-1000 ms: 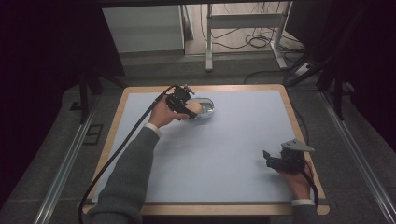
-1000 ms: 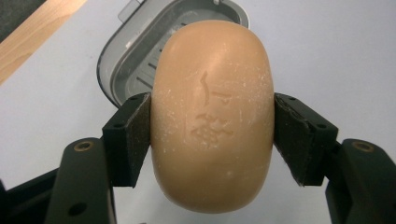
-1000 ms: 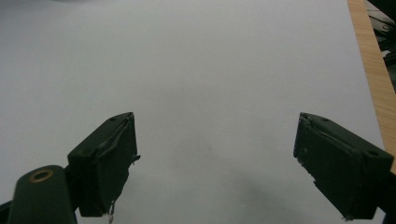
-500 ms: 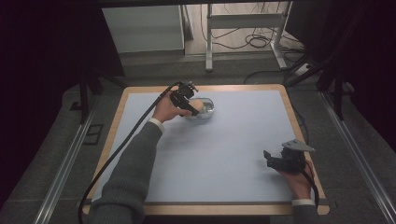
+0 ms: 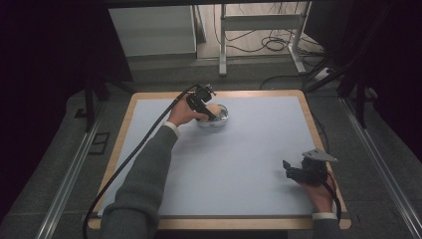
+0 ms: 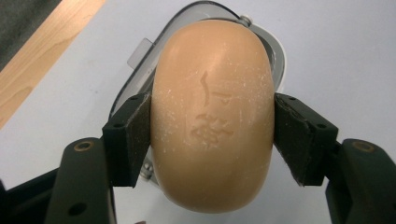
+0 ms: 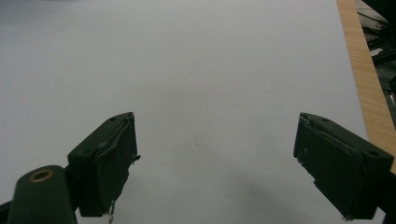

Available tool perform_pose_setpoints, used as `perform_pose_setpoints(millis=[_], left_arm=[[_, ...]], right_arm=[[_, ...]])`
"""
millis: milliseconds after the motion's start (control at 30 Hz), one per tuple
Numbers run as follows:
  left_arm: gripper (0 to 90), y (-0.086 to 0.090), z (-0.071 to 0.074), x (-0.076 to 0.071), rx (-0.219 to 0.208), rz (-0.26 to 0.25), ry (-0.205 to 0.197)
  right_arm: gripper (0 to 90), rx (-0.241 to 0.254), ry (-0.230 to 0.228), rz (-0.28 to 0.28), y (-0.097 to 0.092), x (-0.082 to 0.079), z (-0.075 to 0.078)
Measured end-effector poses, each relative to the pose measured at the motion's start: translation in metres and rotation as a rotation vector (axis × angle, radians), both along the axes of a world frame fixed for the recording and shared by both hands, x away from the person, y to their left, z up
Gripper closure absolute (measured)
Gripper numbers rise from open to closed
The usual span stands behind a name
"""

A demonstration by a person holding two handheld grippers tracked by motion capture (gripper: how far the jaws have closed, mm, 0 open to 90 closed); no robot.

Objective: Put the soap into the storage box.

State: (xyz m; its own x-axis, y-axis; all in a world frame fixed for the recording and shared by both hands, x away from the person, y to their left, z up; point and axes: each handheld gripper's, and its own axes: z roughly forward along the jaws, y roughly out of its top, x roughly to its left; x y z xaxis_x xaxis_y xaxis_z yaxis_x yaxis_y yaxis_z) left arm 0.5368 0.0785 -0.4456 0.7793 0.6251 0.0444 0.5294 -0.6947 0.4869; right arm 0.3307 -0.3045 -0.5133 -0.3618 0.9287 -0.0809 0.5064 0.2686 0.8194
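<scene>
Left gripper view: left gripper (image 6: 212, 135) jaws are clamping the soap bar (image 6: 212, 116) above the clear dish (image 6: 135, 51), probably at table's 12 o'clock; smooth soap risks slipping; right gripper (image 7: 215, 163) jaws are standing apart

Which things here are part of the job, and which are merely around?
In the job:
left tongs, shut on the soap bar
clear dish beneath it

Merely around:
right tongs, open over bare mat
cables on the floor
</scene>
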Motion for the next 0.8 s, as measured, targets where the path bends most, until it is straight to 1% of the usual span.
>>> perform_pose_setpoints(millis=[133,200,500,533,600,633,700,800], left_arm=[[32.6,0.0,-0.005,0.004,0.001,0.012,0.002],[32.6,0.0,-0.007,0.005,0.013,0.012,0.006],[32.3,-0.002,-0.013,0.005,0.015,0.019,0.014],[32.2,-0.003,-0.013,0.004,0.011,0.019,0.012],[32.6,-0.002,-0.009,0.002,-0.02,0.019,0.009],[32.7,-0.002,-0.007,0.002,-0.026,0.019,0.006],[32.8,-0.001,-0.004,0.0,-0.023,0.018,0.005],[32.5,0.001,-0.001,-0.002,-0.029,0.02,-0.001]], right_arm=[[13.4,-0.002,0.001,0.0,0.0,0.0,-0.001],[13.4,-0.004,0.002,0.002,0.0,0.0,-0.001],[13.4,-0.012,0.005,0.005,0.001,0.001,-0.002],[13.4,-0.012,0.005,0.004,0.001,0.001,-0.002],[13.4,-0.009,0.006,0.003,0.001,0.001,-0.002],[13.4,-0.009,0.006,0.004,0.001,0.001,-0.002],[13.4,-0.008,0.006,0.001,0.001,0.001,-0.003],[13.4,-0.01,0.008,0.008,0.002,0.001,-0.003]])
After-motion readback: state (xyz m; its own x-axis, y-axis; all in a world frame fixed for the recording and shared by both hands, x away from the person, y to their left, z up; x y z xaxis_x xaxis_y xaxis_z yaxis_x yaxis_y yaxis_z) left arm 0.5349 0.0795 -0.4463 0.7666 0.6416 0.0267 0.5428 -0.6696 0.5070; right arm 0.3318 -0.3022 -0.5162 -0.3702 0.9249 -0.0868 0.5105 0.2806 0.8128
